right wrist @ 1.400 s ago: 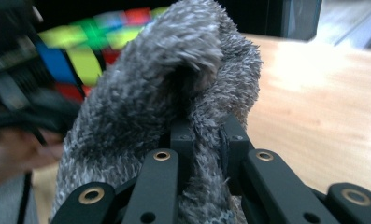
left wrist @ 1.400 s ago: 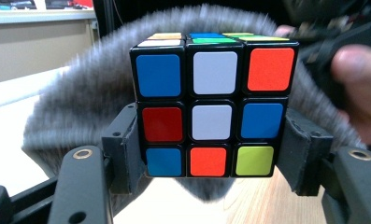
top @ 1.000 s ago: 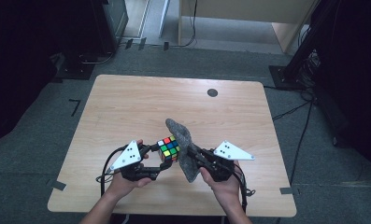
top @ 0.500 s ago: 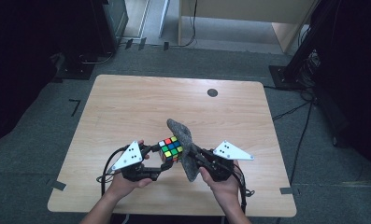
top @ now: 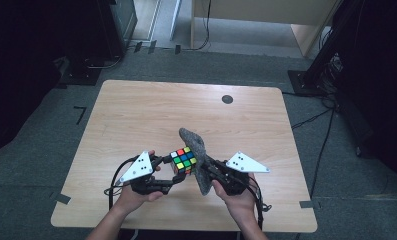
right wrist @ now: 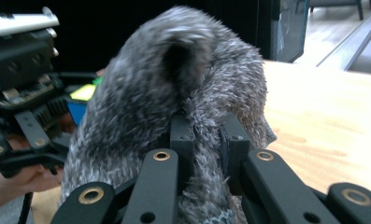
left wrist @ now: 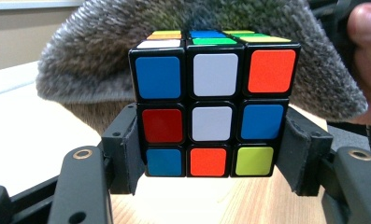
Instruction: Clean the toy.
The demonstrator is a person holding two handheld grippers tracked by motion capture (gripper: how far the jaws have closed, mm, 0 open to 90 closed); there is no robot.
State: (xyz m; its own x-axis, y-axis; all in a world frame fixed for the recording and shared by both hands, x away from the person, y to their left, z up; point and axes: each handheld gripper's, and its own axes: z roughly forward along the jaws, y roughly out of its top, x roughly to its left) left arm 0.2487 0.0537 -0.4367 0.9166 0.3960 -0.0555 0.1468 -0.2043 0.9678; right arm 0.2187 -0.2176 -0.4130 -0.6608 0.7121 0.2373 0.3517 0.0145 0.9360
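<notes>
A colourful puzzle cube (top: 184, 160) (left wrist: 214, 114) is clamped between the jaws of my left gripper (top: 176, 172) (left wrist: 211, 154), which is shut on its lower two layers and holds it above the table's near half. A grey furry cloth (top: 197, 157) (right wrist: 174, 102) presses against the cube's right side. My right gripper (top: 208, 170) (right wrist: 205, 140) is shut on a fold of that cloth. In the left gripper view the cloth (left wrist: 309, 60) drapes behind and over the cube. Both grippers meet at the cube, one hand on each.
The wooden table (top: 136, 115) stretches away bare beyond the hands, with a small dark round mark (top: 227, 99) near its far edge. Black stands and cables sit on the floor around it. Tape marks (top: 62, 198) lie at the near left corner.
</notes>
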